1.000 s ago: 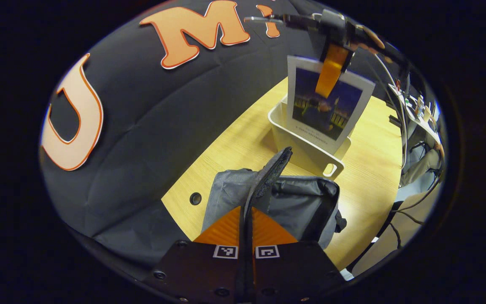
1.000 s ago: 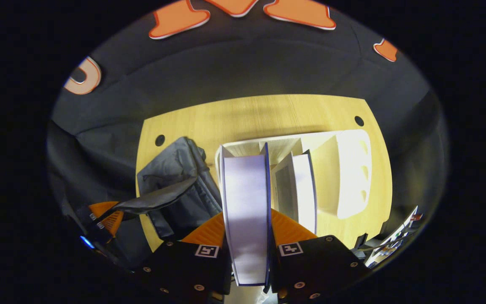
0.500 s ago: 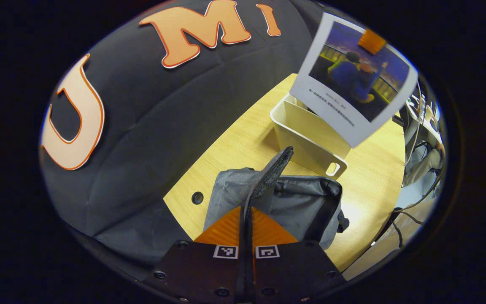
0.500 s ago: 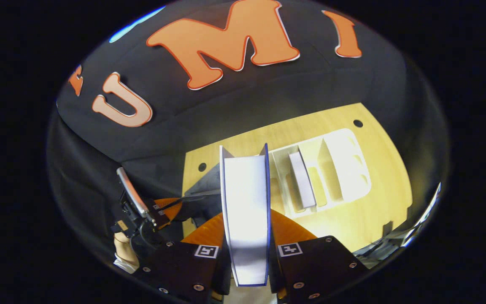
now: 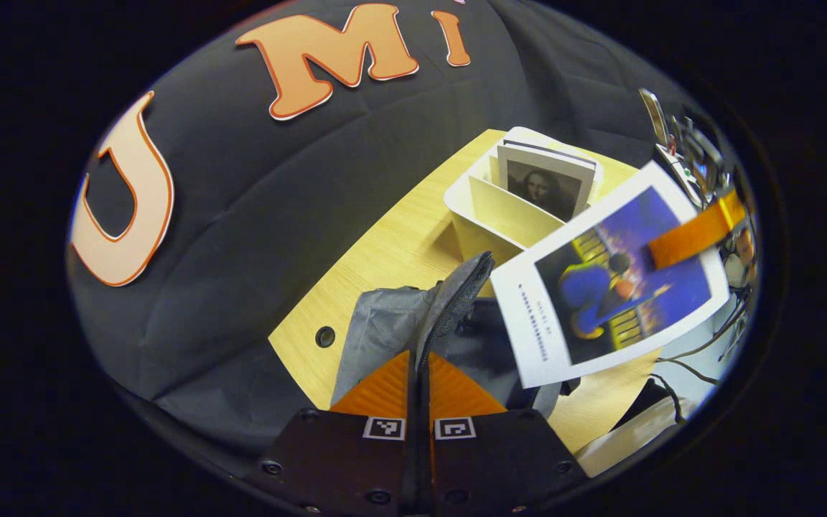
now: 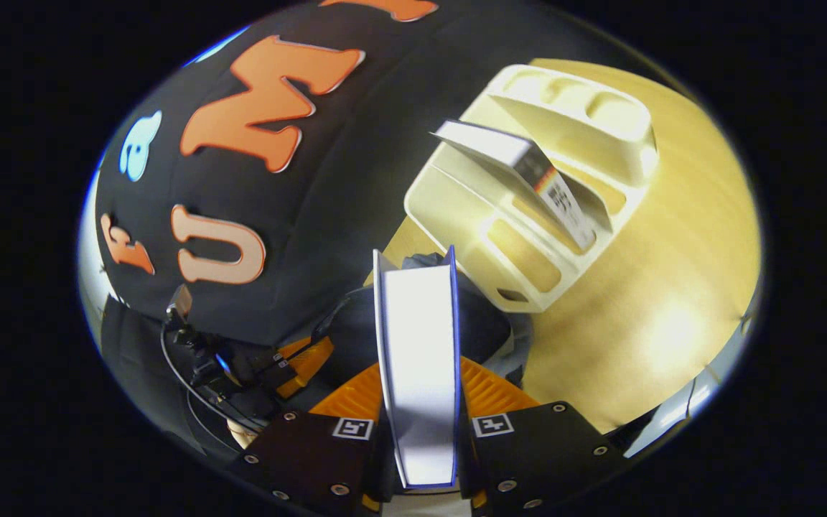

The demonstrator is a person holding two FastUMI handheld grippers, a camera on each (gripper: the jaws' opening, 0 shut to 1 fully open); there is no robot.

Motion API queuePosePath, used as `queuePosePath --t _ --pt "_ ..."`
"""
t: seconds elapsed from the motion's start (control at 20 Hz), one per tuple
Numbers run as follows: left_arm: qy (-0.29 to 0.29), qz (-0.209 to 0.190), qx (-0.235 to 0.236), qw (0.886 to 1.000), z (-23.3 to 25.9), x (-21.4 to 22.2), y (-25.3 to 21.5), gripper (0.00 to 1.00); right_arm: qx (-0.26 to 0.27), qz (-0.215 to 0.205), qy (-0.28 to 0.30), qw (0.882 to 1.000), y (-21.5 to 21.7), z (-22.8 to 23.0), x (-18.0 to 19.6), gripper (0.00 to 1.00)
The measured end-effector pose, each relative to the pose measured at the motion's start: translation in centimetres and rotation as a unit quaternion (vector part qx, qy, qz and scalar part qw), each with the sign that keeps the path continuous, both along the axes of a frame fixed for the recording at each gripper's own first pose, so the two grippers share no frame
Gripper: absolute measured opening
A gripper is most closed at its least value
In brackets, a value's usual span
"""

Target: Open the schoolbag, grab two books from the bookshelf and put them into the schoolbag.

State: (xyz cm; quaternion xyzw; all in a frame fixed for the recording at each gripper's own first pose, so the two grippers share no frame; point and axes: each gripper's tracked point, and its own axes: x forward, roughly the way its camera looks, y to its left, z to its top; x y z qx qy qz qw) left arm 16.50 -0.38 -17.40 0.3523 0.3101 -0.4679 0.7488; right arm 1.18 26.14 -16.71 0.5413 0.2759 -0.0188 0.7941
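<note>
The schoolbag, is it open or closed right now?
Open. The left gripper pinches the schoolbag flap and lifts it, showing the dark inside, while the right gripper holds a book just above the opening.

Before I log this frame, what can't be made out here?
- Inside of the schoolbag: left gripper view, covered by the held book and the raised flap.
- Front cover of the second book in the bookshelf: right gripper view shows its edge and back.
- The title on the held book: left gripper view, too small to read.
- Right gripper finger pads: hidden behind the held book.
</note>
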Motion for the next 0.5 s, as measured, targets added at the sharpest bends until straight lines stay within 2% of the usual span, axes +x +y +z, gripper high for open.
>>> queuePosePath --t 0.15,0.3,0.5 --pt "-0.019 -0.021 0.011 1.000 0.4 -0.8 0.0 0.01 0.054 -0.024 -0.027 0.998 2.9 -3.0 1.1 0.36" --pt "-0.026 -0.038 0.013 0.999 1.1 -1.9 -0.5 0.01 0.074 -0.052 -0.033 0.995 4.3 -5.6 2.9 0.35" --pt "-0.032 -0.049 0.027 0.998 1.7 -1.7 -1.0 0.01 0.095 -0.075 -0.030 0.992 6.4 -7.0 6.3 0.35"
